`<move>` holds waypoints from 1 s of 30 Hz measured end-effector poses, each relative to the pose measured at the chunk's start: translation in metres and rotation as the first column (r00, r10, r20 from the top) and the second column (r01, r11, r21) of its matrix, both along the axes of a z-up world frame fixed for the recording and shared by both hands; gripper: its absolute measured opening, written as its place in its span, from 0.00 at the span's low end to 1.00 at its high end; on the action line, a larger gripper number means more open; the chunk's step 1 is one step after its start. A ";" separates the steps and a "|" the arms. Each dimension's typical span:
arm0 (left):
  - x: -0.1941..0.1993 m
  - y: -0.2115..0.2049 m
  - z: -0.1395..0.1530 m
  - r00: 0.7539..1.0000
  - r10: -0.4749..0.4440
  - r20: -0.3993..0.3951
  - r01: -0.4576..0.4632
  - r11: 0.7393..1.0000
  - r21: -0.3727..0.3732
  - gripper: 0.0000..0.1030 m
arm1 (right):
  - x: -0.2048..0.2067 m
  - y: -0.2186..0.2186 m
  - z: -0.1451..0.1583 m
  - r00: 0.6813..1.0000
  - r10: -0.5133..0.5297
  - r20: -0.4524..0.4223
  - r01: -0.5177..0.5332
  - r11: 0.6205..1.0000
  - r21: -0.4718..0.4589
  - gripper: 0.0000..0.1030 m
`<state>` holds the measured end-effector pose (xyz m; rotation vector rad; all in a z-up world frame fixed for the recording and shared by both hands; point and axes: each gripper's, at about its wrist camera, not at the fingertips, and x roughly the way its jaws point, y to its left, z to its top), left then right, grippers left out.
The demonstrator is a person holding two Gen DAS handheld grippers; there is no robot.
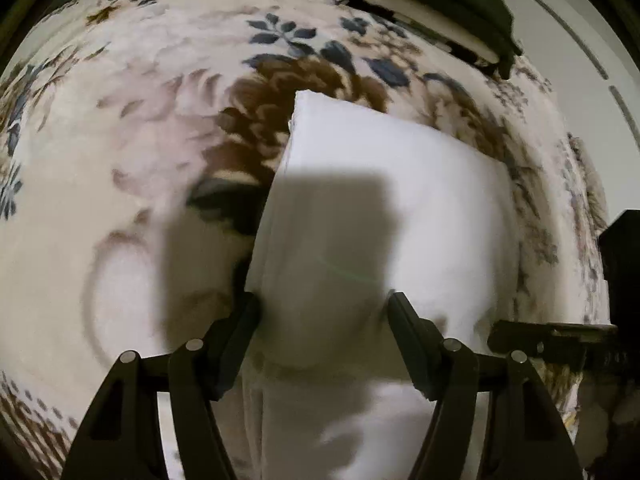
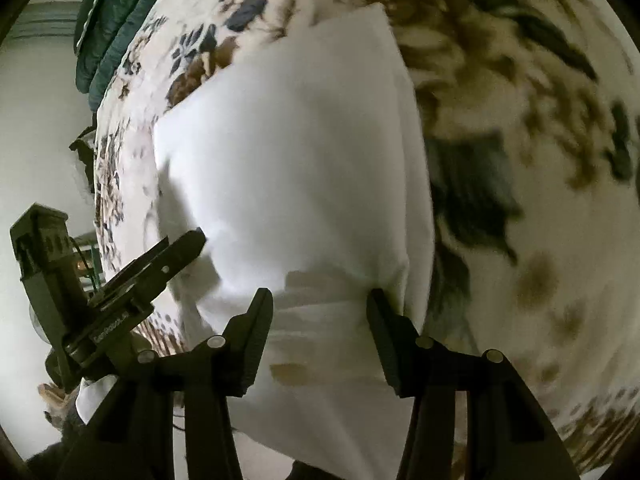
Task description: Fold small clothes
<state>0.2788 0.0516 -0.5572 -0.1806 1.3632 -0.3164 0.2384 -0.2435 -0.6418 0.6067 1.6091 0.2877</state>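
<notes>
Hovering both grippers, left (image 1: 322, 304) and right (image 2: 320, 300), spread wide and empty over the folded white garment (image 1: 384, 184), we likely needed its six o'clock edge next

I'm working in a home, likely a bedroom: a plush floral blanket (image 1: 132, 152) in cream, brown and blue covers the whole surface like a bed, dark green bedding (image 2: 112, 20) is piled at its far edge, and a plain pale wall (image 1: 560, 28) stands behind.
</notes>
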 end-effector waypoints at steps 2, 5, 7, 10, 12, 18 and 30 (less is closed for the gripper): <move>-0.016 0.018 0.019 0.999 0.048 -0.009 -0.048 0.996 -0.072 0.63 | -0.009 -0.017 0.012 0.998 -0.064 -0.007 0.064 0.996 0.060 0.50; -0.054 0.049 0.040 0.991 0.119 -0.054 -0.126 0.979 -0.159 0.63 | -0.032 -0.039 0.025 0.993 -0.110 -0.047 0.114 0.989 0.098 0.52; -0.082 0.061 0.046 0.986 0.147 -0.081 -0.160 0.971 -0.177 0.64 | -0.056 -0.046 0.024 0.990 -0.107 -0.089 0.115 0.988 0.100 0.52; -0.134 0.078 0.028 0.969 0.168 -0.179 -0.198 0.967 -0.163 0.64 | -0.094 -0.050 0.011 0.982 -0.093 -0.165 0.113 0.987 0.112 0.52; -0.161 0.080 0.004 0.952 0.159 -0.260 -0.203 0.967 -0.152 0.64 | -0.128 -0.049 -0.005 0.968 -0.089 -0.236 0.118 0.986 0.114 0.52; -0.204 0.065 -0.041 0.936 0.050 -0.349 -0.121 0.975 -0.186 0.64 | -0.179 -0.033 -0.040 0.947 -0.063 -0.315 0.114 0.983 0.147 0.52; -0.212 0.055 -0.018 0.933 0.138 -0.331 -0.233 0.935 -0.268 0.04 | -0.195 0.009 -0.056 0.956 -0.056 -0.286 0.128 0.963 0.239 0.04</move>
